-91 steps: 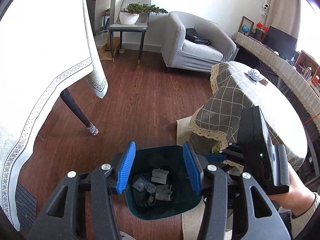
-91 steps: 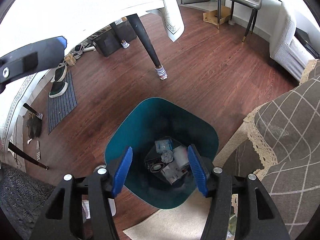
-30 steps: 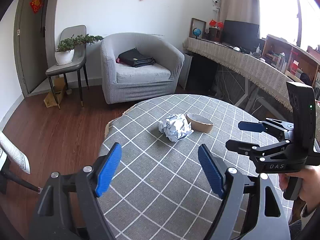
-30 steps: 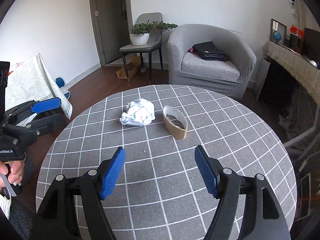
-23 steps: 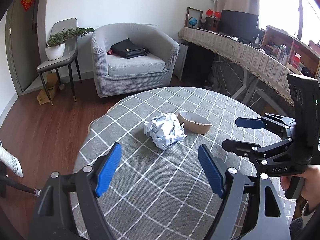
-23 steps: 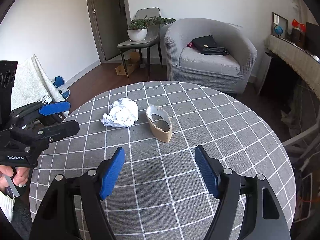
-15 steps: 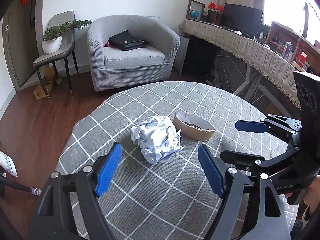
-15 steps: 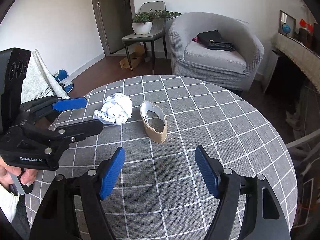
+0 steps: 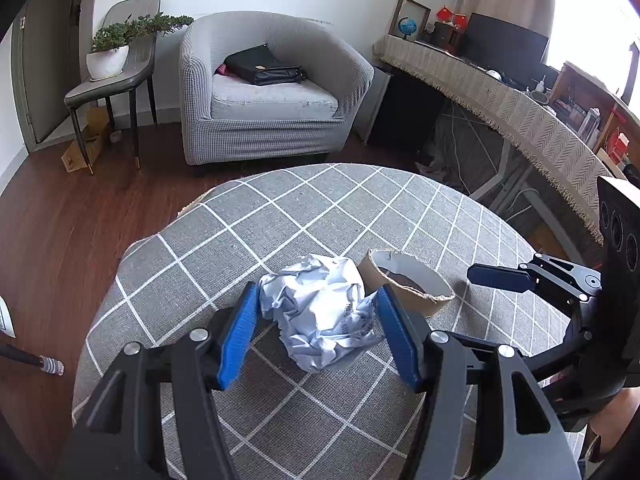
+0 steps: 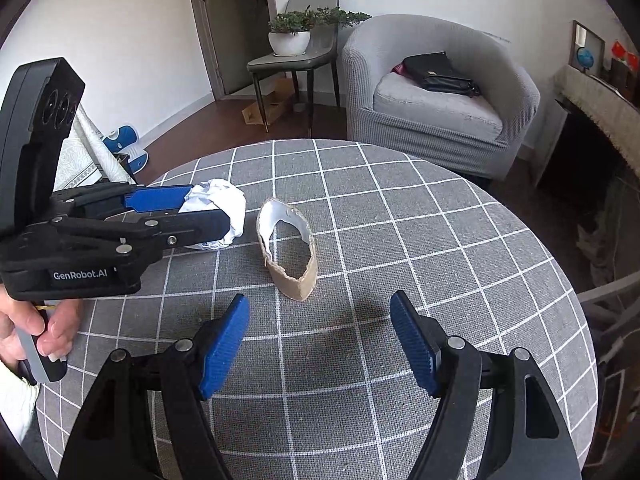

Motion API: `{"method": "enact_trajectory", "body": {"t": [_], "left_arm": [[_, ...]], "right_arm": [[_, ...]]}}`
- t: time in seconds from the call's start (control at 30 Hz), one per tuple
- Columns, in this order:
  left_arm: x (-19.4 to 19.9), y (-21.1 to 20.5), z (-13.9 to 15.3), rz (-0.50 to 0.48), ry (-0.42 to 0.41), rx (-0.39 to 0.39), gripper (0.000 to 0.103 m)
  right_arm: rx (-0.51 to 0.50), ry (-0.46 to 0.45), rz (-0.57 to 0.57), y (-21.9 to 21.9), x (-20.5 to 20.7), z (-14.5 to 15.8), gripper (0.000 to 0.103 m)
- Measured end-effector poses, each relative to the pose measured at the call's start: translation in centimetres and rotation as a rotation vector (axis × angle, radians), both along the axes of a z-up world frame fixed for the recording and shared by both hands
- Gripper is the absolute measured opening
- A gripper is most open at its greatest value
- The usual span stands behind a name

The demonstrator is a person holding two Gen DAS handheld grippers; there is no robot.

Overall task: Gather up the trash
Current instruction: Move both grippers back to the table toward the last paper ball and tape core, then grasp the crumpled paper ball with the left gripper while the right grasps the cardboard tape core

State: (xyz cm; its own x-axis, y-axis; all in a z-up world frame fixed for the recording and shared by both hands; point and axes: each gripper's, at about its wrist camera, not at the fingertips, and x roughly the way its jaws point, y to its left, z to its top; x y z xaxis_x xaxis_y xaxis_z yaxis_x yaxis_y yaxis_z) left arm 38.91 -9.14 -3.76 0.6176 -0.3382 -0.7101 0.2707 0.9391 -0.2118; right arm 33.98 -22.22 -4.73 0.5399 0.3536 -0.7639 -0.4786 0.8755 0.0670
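On the round table [image 9: 304,208] with the grey checked cloth, toward its left edge as the person faces it, lies the crumpled paper ball [image 9: 320,312], with the torn cardboard ring [image 9: 404,284] just beside it on the right. The left gripper [image 9: 314,326] brackets the ball: its blue pads [image 9: 238,336] stand spread on either side, close to the paper, but contact cannot be told and the ball still rests on the cloth. The right gripper [image 10: 320,344] hangs over bare cloth nearer the table's near edge, fingers spread wide and holding nothing, with the ring ahead of it. Judged risks: the ball is light and springy, so a shallow or off-centre closure could squeeze it out forward toward the ring or the far edge; the right-hand pad passes close to the ring and could nudge it; a low approach might catch the cloth and drag it. The left wrist view shows both pads flanking the ball and how little gap remains, which the right wrist view cannot, since there the left gripper [image 10: 192,210] is seen side-on and covers much of the paper [image 10: 226,200]. The right wrist view alone shows the ring's [image 10: 288,248] flattened, ragged outline and the hand [image 10: 28,332] holding the left tool.
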Motion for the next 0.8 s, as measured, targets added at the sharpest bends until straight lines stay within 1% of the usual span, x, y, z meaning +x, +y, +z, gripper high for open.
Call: {"method": "enact_trajectory", "body": {"t": [0.13,0.3,0.33,0.4,0.53,0.67,0.73,0.8], "left_arm": [[0.1,0.1,0.1,0.0,-0.004,-0.015,0.057],[0.0,0.4,0.3,0.001,-0.016,-0.018,0.055],[-0.1,0.6,0.4,0.002,-0.017,-0.021,0.055],[-0.1,1.1,0.6,0.006,-0.019,-0.031,0.055],[-0.5,2.1,1.1,0.012,-0.025,-0.04,0.055],[-0.9,3.1,1.3,0.017,-0.026,-0.045,0.055],[-1.1,3.5,1.2,0.02,-0.019,-0.051,0.055],[-1.3,3.7,1.1,0.019,-0.019,-0.056,0.055]], "right_arm": [[-0.002,-0.008,0.012,0.5,0.4,0.2,0.073],[-0.008,-0.018,0.034,1.7,1.1,0.4,0.072],[-0.008,-0.015,0.04,2.1,1.3,0.4,0.068],[-0.014,-0.013,0.047,2.5,1.7,0.2,0.063],[-0.033,-0.013,0.048,3.3,2.0,-0.1,0.05],[-0.044,-0.021,0.043,3.8,2.1,-0.3,0.043],[-0.039,-0.025,0.041,3.9,2.1,-0.3,0.03],[-0.042,-0.024,0.038,4.0,2.2,-0.3,0.031]]}}
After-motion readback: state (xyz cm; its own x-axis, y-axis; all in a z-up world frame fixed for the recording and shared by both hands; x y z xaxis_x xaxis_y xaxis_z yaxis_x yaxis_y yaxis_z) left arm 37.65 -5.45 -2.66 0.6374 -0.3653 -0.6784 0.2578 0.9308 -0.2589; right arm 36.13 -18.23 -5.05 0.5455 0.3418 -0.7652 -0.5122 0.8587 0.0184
